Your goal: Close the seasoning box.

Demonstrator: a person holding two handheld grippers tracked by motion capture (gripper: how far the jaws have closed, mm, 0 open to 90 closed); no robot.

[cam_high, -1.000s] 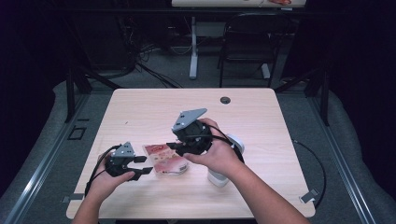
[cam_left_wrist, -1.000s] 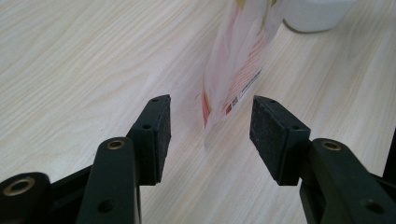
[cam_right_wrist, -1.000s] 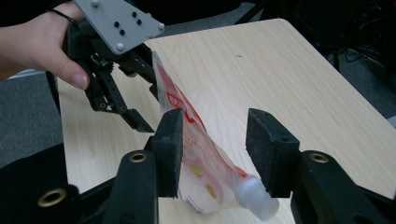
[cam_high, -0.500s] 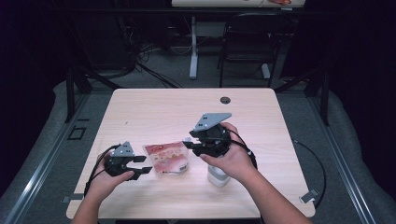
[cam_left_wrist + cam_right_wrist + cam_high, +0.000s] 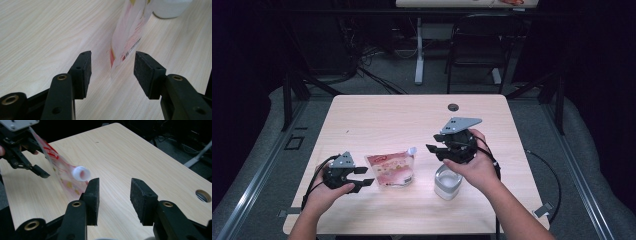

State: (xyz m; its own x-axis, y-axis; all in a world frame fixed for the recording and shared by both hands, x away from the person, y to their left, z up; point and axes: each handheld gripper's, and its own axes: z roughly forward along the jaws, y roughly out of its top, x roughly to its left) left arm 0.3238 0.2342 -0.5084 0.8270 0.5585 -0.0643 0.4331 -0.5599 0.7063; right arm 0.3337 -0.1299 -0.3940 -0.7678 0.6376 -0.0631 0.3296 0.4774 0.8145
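A pink-and-white spouted pouch (image 5: pixel 390 169) stands on the wooden table (image 5: pixel 387 120), its white cap (image 5: pixel 81 173) toward the right gripper. My left gripper (image 5: pixel 368 176) is open at the pouch's left end. In the left gripper view (image 5: pixel 112 62) the pouch's lower edge (image 5: pixel 126 42) stands just beyond and between the pads, and neither pad touches it. My right gripper (image 5: pixel 432 151) hovers to the right of the pouch, pointing left, over a white container (image 5: pixel 447 182). It is open (image 5: pixel 114 190); its jaws have just been closing a little, with nothing between them.
A round cable hole (image 5: pixel 453 107) lies near the table's far edge. The white container (image 5: pixel 170 7) stands close behind the pouch. A chair (image 5: pixel 477 45) and a desk leg (image 5: pixel 418 50) stand on the floor beyond the table.
The right gripper has moved to the right, from over the pouch's right end to above the white container. The left gripper and the pouch have stayed put.
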